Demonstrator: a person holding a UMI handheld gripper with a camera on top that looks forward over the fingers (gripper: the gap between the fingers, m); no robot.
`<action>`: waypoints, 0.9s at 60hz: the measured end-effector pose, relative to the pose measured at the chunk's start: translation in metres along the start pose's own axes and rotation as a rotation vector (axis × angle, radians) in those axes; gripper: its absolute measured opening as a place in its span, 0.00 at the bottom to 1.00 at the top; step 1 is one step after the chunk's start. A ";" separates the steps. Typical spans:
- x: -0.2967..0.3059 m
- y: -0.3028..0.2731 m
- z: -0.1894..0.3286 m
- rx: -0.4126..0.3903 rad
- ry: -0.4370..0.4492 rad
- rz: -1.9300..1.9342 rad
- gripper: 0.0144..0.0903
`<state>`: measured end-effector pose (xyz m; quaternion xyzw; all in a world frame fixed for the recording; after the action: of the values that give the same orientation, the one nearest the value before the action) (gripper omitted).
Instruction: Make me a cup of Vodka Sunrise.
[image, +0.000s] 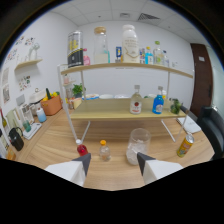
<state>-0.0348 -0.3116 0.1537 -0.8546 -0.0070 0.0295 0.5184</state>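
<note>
White tool (113, 164) with dark fingertips (85, 161)

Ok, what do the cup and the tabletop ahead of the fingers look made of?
The cup looks like clear glass or hard plastic: the table shows through its walls, so I cannot tell which. The tabletop looks like light wood or wood-look laminate, with visible grain lines.

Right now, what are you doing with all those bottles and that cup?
A hand-held gripper hovers over a wooden table, its fingers open and holding nothing. Just ahead of them stand a small red bottle, a small bottle with an orange cap and a clear glass with what looks like ice. A yellow can stands off to one side. On the shelf beyond stand a clear bottle with a red label and a blue bottle. Nothing is picked up yet.
</note>
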 end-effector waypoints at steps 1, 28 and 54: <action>0.004 0.002 -0.003 -0.004 0.006 0.008 0.95; 0.100 -0.119 -0.044 0.127 0.075 0.065 0.94; 0.146 -0.279 0.036 0.255 0.032 0.028 0.91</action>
<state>0.1145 -0.1447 0.3786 -0.7821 0.0170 0.0238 0.6225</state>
